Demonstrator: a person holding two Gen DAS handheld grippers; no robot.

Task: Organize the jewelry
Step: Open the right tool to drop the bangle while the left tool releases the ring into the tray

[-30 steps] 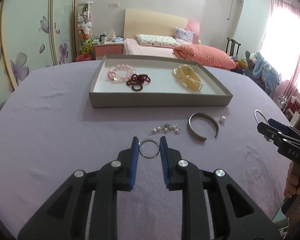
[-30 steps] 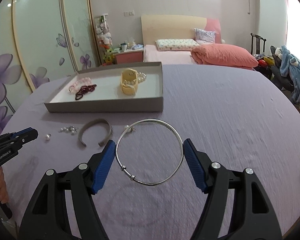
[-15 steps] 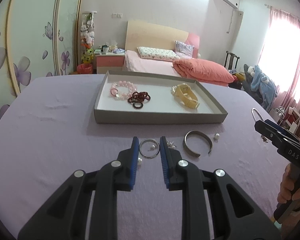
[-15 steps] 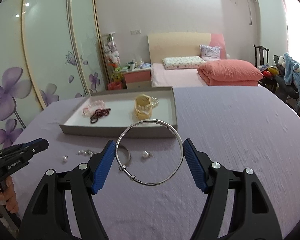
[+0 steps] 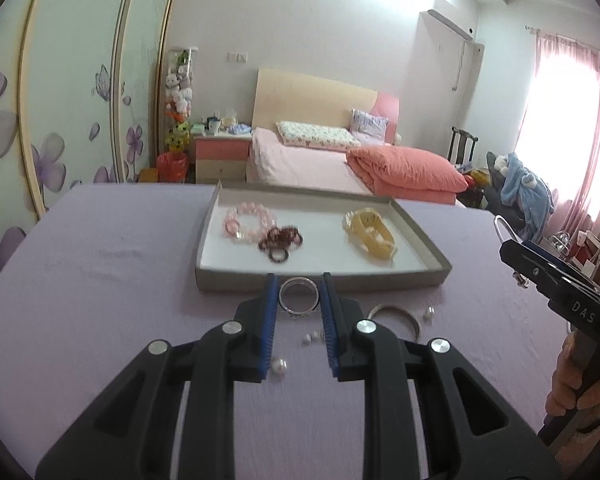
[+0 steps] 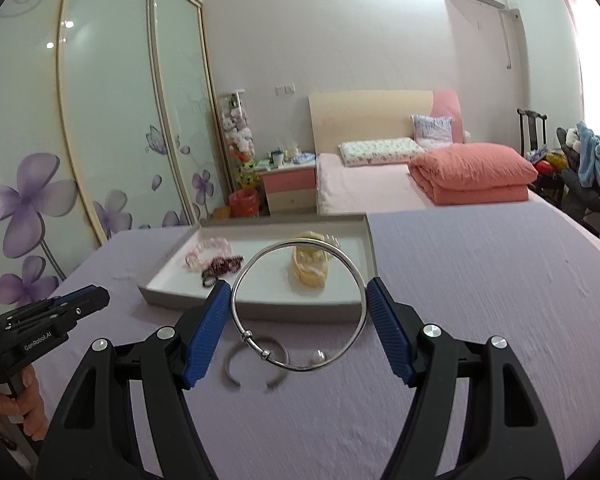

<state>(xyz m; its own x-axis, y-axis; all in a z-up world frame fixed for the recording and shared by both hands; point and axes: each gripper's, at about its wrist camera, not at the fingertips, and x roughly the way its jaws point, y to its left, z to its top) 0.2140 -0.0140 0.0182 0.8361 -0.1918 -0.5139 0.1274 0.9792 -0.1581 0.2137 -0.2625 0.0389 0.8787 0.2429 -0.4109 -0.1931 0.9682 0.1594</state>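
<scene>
My left gripper (image 5: 299, 300) pinches the small ring (image 5: 299, 295) and my right gripper (image 6: 299, 316) squeezes the big bangle (image 6: 299, 305), so I should lift both over the tray (image 5: 324, 281) wall before letting go gently.

A lilac cloth (image 5: 100, 300) is spread under a grey tray (image 5: 420, 240) lined white; pink beads (image 5: 248, 220), dark red beads (image 5: 280, 240) and a yellow bracelet (image 5: 372, 234) are seen inside, and blue pads (image 6: 204, 332) are fitted on black grippers
</scene>
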